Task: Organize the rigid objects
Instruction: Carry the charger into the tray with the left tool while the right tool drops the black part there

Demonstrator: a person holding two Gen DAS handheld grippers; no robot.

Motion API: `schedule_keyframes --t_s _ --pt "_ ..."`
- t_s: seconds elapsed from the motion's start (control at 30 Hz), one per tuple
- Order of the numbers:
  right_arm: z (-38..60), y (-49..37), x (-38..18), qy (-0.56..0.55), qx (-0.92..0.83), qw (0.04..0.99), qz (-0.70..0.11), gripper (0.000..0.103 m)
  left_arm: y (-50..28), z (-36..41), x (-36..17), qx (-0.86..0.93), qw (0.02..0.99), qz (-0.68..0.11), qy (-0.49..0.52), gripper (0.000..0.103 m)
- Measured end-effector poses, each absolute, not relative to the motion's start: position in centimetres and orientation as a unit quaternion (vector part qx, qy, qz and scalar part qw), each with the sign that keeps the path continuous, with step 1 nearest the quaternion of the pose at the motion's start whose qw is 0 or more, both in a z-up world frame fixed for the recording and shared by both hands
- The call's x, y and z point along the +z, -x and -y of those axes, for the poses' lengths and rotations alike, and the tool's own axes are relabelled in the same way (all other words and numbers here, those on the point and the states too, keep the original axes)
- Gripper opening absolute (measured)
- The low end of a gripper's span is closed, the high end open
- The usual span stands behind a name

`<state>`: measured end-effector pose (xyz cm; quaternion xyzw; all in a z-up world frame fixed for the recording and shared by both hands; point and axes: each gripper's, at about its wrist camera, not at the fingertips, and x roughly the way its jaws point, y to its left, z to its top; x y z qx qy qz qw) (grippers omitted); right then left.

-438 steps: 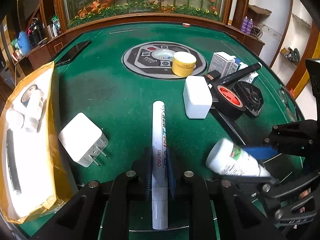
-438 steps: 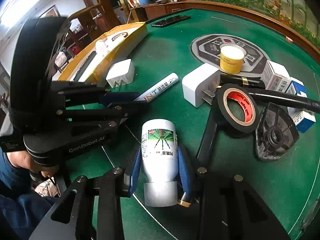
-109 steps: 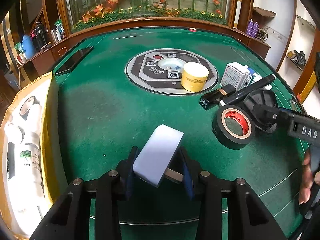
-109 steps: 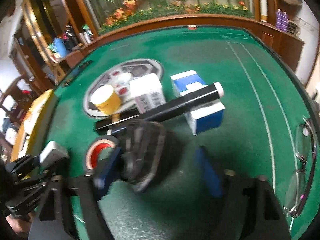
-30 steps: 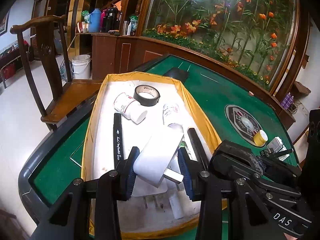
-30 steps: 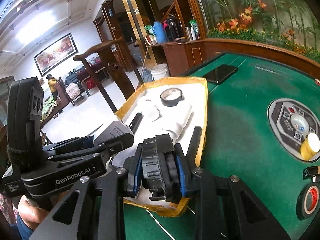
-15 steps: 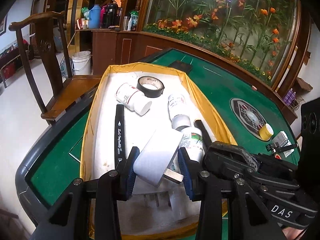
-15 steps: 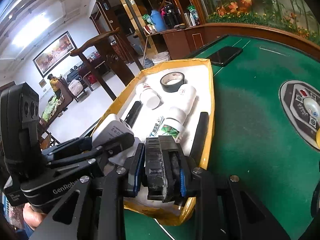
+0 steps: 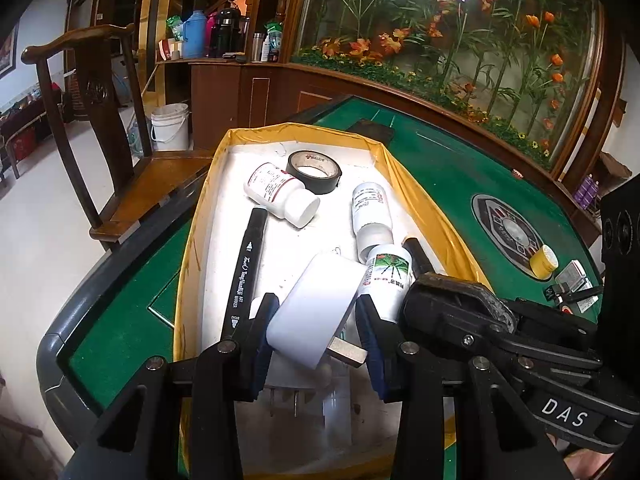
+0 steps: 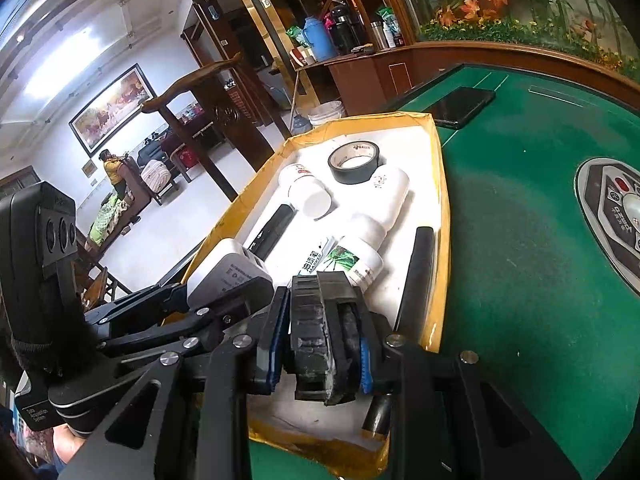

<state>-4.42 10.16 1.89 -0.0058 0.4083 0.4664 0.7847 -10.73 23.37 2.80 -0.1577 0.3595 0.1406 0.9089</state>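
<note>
Both tools tilt down over the yellow-rimmed white tray: the left tool pinches a white plastic charger block, the right tool at its 3 o'clock clamps a black ribbed plastic part, with white bottles lying at 12 o'clock.

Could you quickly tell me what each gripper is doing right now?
Left gripper: shut on the white plug adapter.
Right gripper: shut on the black ribbed part.

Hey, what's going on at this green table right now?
A person is sorting loose items into a yellow-edged tray. The left gripper holds a white plug adapter over the tray; the right gripper holds a black ribbed part beside it. Bottles, markers and tape already lie inside.
</note>
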Motion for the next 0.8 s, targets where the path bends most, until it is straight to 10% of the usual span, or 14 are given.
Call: schedule_keyframes --t_s 0.43,0.8 --pt "-10.6 4.7 1.8 0.018 0.461 0.792 -0.399 0.028 11.1 -23.5 2.8 0.136 0.910 -0.361 0.153 0.045" --pt "-10.4 4.8 2.5 0.016 0.456 0.802 -0.385 0.028 12.1 -23.8 4.0 0.133 0.916 -0.342 0.162 0.067"
